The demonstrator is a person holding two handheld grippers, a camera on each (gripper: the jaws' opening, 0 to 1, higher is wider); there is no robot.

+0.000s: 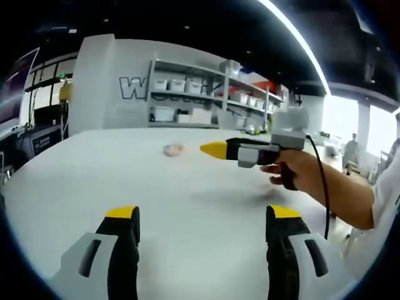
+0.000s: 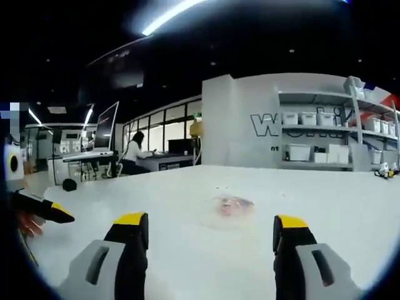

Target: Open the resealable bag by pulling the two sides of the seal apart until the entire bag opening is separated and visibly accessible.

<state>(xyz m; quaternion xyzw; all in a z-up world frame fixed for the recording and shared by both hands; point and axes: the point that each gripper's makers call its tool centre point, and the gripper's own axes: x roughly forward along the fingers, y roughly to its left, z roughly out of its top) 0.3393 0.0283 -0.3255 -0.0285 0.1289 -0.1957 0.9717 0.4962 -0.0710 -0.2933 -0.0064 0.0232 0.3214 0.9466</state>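
White bench (image 2: 325, 206) carries the small clear bag (image 2: 232, 205), lying ahead of the right gripper (image 2: 211, 226), untouched. Both the right gripper and left gripper (image 1: 204, 215) stand apart, holding nothing.

The resealable bag (image 2: 232, 205) is small, clear and pinkish, lying flat on the white tabletop (image 2: 187, 250), well out from the edge. Whether its seal is open cannot be told.

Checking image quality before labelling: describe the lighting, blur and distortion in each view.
Left gripper view: fisheye bends the ceiling light strip, windows blow out at right, the bag is a soft blur. Right gripper view: dark ceiling, bright white table, bag hazy and low-contrast.
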